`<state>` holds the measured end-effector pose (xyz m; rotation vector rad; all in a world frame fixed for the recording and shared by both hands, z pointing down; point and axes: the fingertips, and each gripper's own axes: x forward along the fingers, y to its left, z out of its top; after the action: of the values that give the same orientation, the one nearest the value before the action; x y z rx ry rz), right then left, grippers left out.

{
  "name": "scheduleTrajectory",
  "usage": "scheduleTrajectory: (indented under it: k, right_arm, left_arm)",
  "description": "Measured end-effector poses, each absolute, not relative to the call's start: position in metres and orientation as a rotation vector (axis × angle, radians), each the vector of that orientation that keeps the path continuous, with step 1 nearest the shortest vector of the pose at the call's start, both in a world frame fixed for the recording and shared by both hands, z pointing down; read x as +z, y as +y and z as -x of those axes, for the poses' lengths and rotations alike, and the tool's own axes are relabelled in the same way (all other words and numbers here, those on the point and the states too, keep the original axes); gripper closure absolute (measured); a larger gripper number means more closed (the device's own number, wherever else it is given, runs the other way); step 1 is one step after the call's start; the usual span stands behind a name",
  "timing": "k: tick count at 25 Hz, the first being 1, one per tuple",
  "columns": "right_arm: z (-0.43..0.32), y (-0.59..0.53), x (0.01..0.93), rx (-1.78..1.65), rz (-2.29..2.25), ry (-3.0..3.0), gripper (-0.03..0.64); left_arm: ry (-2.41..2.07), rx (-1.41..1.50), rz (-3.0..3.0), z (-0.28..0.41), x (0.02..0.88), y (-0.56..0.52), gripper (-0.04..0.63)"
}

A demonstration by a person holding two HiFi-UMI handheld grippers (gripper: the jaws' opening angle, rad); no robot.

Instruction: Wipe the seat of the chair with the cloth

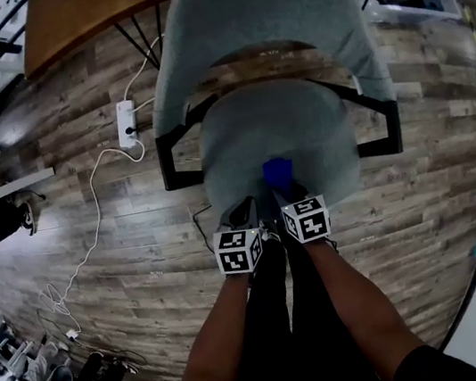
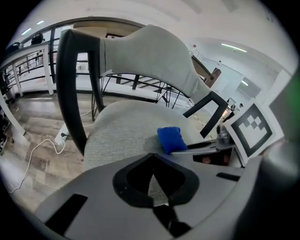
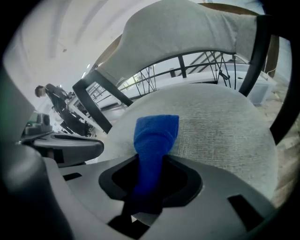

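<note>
Head view: person stands at the front of the chair (image 1: 264,63), both grippers held side by side over the near edge of the grey seat (image 1: 273,129). Right gripper (image 1: 285,193) is clamped on the blue cloth (image 1: 277,172); right gripper view shows the cloth pinched into a narrow band between the jaws, its free end fanning out ahead and lying on the seat fabric near the front middle. Held that way, I judge, so the loose end can be dragged flat across the upholstery while the jaws stay clear of it. Left gripper (image 1: 244,216) sits just beside the right one, jaws drawn together at the tips with nothing between them, only seat fabric showing through the slit; it looks idle, perhaps kept close merely to be out of the way. Most of the seat lies beyond the cloth, toward the backrest (image 1: 252,2) and between the black armrests (image 1: 169,156), so the wiping seems barely begun. No containers in any view; nothing rests on the seat but the cloth. On the wooden floor (image 1: 121,250) to the left, a white power strip (image 1: 127,124) with a cable (image 1: 96,209) trailing off; a table (image 1: 83,21) edge runs behind the chair
</note>
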<state>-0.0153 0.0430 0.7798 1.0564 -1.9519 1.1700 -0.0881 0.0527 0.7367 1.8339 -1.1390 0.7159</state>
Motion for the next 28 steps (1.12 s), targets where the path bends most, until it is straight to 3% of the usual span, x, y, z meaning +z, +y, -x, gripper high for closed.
scheduleTrajectory:
  k: [14, 28]
  right_arm:
    - [-0.063, 0.051, 0.781, 1.186, -1.183, -1.858, 0.485]
    - [-0.139, 0.060, 0.783, 1.140, -1.299, -1.743, 0.485]
  left_arm:
    - [-1.000, 0.774, -1.901, 0.032, 0.735, 0.054, 0.597]
    - [-0.957, 0.796, -1.945, 0.019, 0.728, 0.047, 0.597]
